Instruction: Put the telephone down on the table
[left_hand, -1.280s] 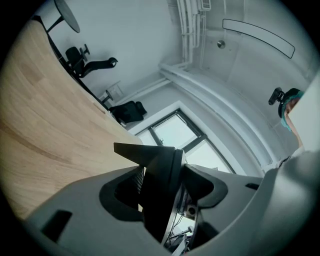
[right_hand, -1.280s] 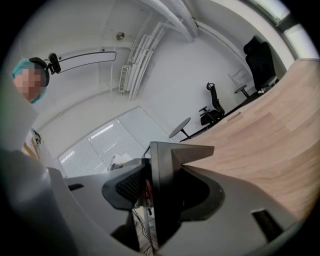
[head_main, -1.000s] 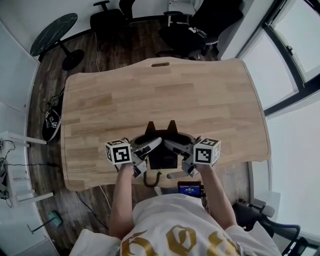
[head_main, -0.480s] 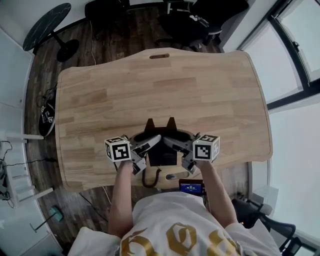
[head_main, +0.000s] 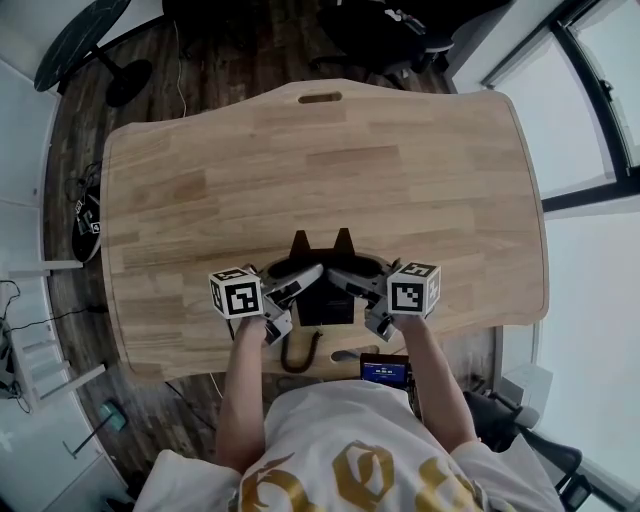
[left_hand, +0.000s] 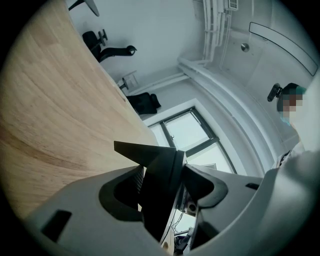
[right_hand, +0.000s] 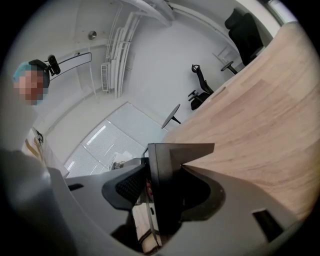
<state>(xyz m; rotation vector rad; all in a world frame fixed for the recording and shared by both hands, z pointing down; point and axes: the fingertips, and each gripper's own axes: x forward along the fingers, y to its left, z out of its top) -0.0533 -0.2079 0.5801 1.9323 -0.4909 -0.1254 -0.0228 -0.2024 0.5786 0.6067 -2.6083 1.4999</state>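
Observation:
The telephone (head_main: 325, 303) is a black slab with two pointed feet at its far end. It hangs over the near edge of the light wooden table (head_main: 330, 170). My left gripper (head_main: 297, 284) clamps its left side and my right gripper (head_main: 352, 283) clamps its right side. In the left gripper view the black slab (left_hand: 161, 185) sits pressed between the grey jaws. The right gripper view shows the same telephone (right_hand: 162, 185) gripped, with the tabletop (right_hand: 260, 130) close beneath. A dark cord loop (head_main: 300, 352) dangles below the phone.
A cable slot (head_main: 320, 98) is cut in the table's far edge. Black office chairs (head_main: 385, 25) stand beyond it and a round black side table (head_main: 80, 35) at the far left. A small device with a blue screen (head_main: 382, 372) sits near the person's waist.
Both grippers have sunk toward the table with the telephone still held between them. The grip on it has not changed.

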